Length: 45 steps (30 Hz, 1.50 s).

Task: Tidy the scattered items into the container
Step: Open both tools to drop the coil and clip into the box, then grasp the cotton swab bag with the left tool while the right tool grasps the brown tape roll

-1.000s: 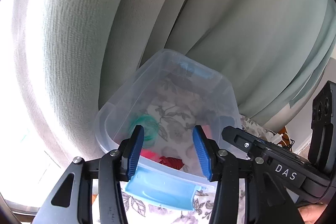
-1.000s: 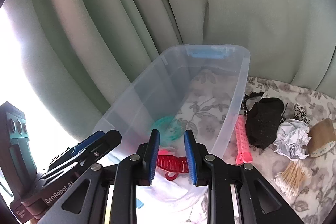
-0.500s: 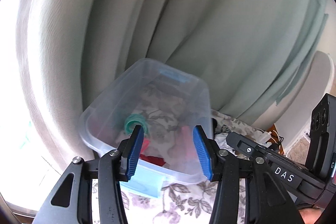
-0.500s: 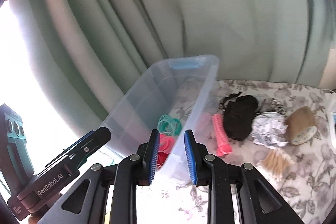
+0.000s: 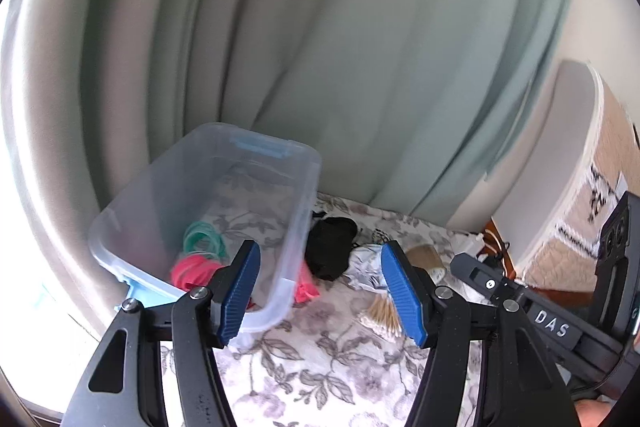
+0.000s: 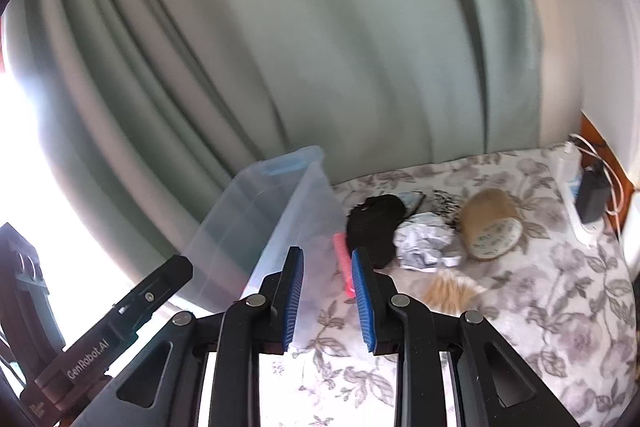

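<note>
A clear plastic bin (image 5: 304, 187) (image 6: 276, 223) with blue handles stands on the floral cloth by the curtain. It holds green bands (image 5: 202, 237) and a pink coil (image 5: 194, 269). Right of it lie a pink hair roller (image 5: 306, 287) (image 6: 343, 263), a black mesh item (image 5: 332, 247) (image 6: 374, 227), crumpled paper (image 6: 424, 243), cotton swabs (image 5: 380, 315) (image 6: 450, 291) and a brown tape roll (image 6: 490, 223). My left gripper (image 5: 320, 295) is open and empty, over the bin's near right corner. My right gripper (image 6: 326, 301) is open and empty, just short of the roller.
A green curtain (image 6: 320, 47) hangs behind the bin. A white power strip with a black adapter (image 6: 592, 195) and cables sits at the far right edge of the cloth. A grey chair back (image 5: 552, 163) stands at the right.
Both grippers have pulled back from above the bin and swung right. The scattered items beside the bin have come into view. Both stay open and empty.
</note>
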{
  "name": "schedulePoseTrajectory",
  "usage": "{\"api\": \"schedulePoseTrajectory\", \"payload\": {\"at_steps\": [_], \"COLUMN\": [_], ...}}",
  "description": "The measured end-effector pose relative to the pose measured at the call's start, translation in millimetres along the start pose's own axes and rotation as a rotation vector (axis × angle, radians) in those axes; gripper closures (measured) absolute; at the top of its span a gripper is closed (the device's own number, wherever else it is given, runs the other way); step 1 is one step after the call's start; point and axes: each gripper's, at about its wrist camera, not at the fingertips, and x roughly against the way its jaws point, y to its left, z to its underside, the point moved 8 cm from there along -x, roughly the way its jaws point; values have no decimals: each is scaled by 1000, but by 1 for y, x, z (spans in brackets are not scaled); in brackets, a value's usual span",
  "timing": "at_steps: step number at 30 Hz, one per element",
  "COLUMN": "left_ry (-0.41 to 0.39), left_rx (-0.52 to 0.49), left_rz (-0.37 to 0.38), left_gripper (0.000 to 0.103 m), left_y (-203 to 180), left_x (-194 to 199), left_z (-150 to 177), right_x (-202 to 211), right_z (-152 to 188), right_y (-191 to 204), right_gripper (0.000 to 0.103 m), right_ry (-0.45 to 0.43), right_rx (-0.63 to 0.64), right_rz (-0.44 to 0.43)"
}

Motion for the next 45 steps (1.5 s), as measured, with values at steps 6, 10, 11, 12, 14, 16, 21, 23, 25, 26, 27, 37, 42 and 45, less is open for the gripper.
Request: {"api": "schedulePoseTrajectory", "payload": {"at_steps": [6,10,11,12,14,16,21,23,25,26,27,37,42,45], "left_ry": [25,48,55,65,86,113,177,199,221,236,244,333,371,397], "left_rx": [-34,-86,-101,-112,-132,-148,-179,-186,-194,-197,-199,-232,-277,-309], "left_rz": [3,15,19,23,32,44,42,43,39,37,36,59,66,54], "left_gripper": [38,38,38,38,38,38,38,38,38,38,38,38,38,38], "left_y": [-31,-56,-62,-66,-74,-82,-93,-95,-95,-95,-95,-98,-104,-107], "left_x": [-8,-20,-23,-27,-35,-45,-69,-79,-88,-95,-97,-140,-159,-173], "left_z": [8,17,20,24,32,42,62,70,78,83,85,122,140,151], "right_x": [15,22,23,22,22,16,3,-2,-8,-11,-14,-42,-55,-63], "right_z": [1,3,3,5,8,13,25,30,34,36,38,48,51,52], "right_y": [-35,-66,-73,-82,-98,-109,-135,-146,-156,-160,-163,-190,-203,-219], "right_gripper": [68,67,64,62,58,57,55,55,55,55,55,55,55,55], "right_ry": [-20,-35,-38,-35,-26,-11,27,43,56,61,66,107,125,138], "right_rx": [-47,-100,-112,-132,-165,-182,-226,-244,-261,-269,-276,-312,-312,-327], "right_rz": [9,35,43,51,63,70,88,95,101,103,105,127,150,182]}}
